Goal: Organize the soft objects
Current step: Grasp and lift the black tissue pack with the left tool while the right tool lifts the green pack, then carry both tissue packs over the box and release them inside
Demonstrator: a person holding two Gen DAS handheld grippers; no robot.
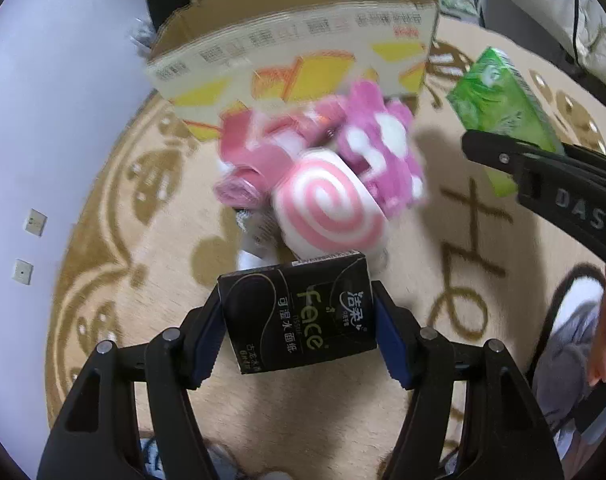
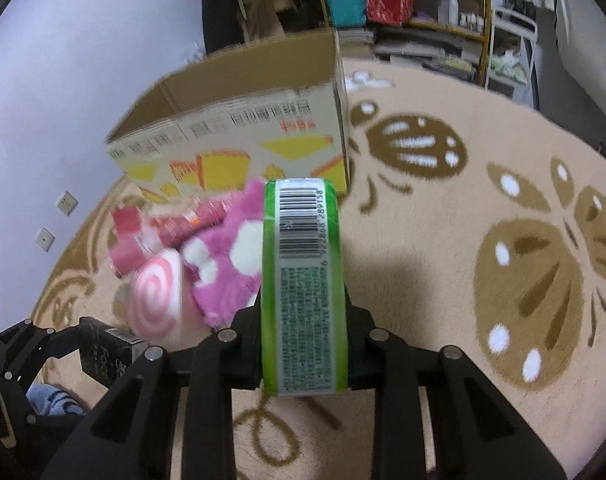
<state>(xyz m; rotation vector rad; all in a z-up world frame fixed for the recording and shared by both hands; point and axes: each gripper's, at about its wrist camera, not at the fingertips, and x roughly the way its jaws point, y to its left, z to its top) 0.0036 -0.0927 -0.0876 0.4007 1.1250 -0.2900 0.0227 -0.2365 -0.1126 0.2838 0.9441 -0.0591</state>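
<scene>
My left gripper is shut on a black tissue pack and holds it above the rug. My right gripper is shut on a green tissue pack, held on edge; the pack also shows in the left wrist view. Ahead lies a pile of soft things: a pink-and-white swirl cushion, a magenta plush toy and pink packs. An open cardboard box stands behind the pile. The black pack shows at lower left in the right wrist view.
A beige round rug with brown patterns covers the floor. A pale wall with two sockets is on the left. Shelves with bags and bottles stand behind the box. The person's clothing is at the right edge.
</scene>
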